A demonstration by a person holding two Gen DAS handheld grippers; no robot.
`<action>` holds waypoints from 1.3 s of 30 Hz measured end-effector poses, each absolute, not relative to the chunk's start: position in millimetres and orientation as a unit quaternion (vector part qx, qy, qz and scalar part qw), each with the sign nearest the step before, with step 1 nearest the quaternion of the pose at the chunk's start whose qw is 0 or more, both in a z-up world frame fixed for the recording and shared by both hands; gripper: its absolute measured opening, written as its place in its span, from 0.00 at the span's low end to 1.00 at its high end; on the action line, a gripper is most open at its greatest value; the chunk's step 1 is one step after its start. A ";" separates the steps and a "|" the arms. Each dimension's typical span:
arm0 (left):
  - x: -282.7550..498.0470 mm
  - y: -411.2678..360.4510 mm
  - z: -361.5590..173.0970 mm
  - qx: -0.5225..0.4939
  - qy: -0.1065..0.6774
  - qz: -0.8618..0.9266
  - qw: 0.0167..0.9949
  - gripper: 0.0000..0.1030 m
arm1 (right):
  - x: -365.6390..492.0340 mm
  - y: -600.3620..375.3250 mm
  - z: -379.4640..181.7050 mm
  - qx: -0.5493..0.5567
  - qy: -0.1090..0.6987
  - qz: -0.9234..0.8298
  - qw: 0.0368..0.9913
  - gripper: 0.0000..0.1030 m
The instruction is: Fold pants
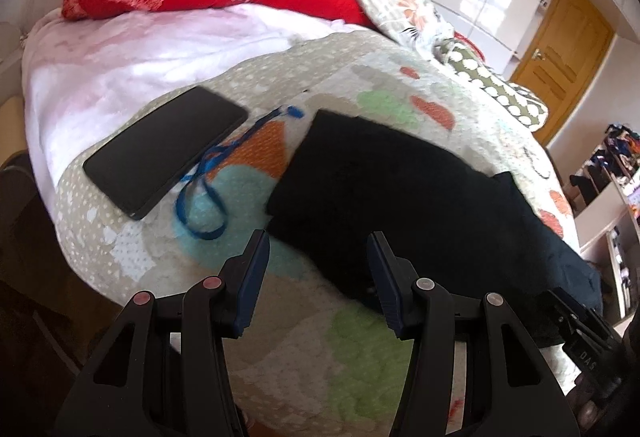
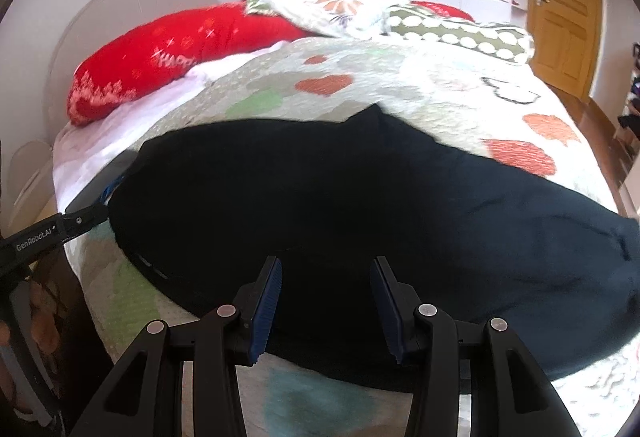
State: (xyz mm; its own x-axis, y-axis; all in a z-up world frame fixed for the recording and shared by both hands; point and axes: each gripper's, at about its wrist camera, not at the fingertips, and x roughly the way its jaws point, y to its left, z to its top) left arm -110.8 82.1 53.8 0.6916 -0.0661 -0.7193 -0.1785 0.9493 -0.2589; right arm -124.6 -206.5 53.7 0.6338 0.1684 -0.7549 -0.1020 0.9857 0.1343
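Black pants (image 2: 360,205) spread flat across bed (image 2: 460,85), long side toward person, likely laid out for fold. Phone (image 1: 164,153) and blue lanyard (image 1: 208,173) at 9 o'clock of pants, clear of cloth. Left tool (image 1: 318,277) wide open, empty, poised over near left edge. Right tool (image 2: 326,301) equally spread, hovering above near hem, gripping nothing.

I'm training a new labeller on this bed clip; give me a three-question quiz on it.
1. True or false: the left gripper is shut on the pants.
2. What lies left of the pants: A phone, B book, C cup?
3. What colour is the lanyard?

Key: 1 false, both it and the right gripper are open and hold nothing; 2 A; 3 blue.
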 end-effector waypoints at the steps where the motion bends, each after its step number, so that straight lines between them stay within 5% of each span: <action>1: -110.4 77.1 57.6 -0.152 0.388 0.022 0.909 0.49 | -129.7 -220.1 55.6 0.045 0.420 0.060 0.905 0.43; 5: -105.3 45.7 69.3 -0.136 0.380 -0.038 0.914 0.64 | -153.7 -266.2 59.1 0.062 0.417 0.007 0.907 0.43; 15: -60.0 -99.4 62.7 -0.050 0.428 -0.200 0.880 0.64 | -208.9 -396.7 44.4 0.178 0.426 -0.111 0.880 0.53; 29: -0.2 -258.9 30.2 0.066 0.471 -0.280 0.834 0.64 | -181.7 -431.5 27.4 0.267 0.381 -0.103 0.879 0.65; 30: 1.5 -260.8 28.8 0.072 0.469 -0.272 0.837 0.64 | -181.1 -433.3 27.7 0.274 0.372 -0.102 0.881 0.56; 31: 2.3 -260.5 29.5 0.073 0.467 -0.271 0.839 0.64 | -180.6 -435.6 28.9 0.284 0.361 -0.098 0.883 0.33; 32: 2.4 -256.7 31.5 0.070 0.468 -0.274 0.837 0.64 | -179.7 -438.1 30.3 0.297 0.353 -0.092 0.882 0.24; 39: 3.3 -167.8 68.4 -0.016 0.441 -0.235 0.866 0.64 | -161.2 -393.3 84.4 0.257 0.306 -0.022 0.916 0.18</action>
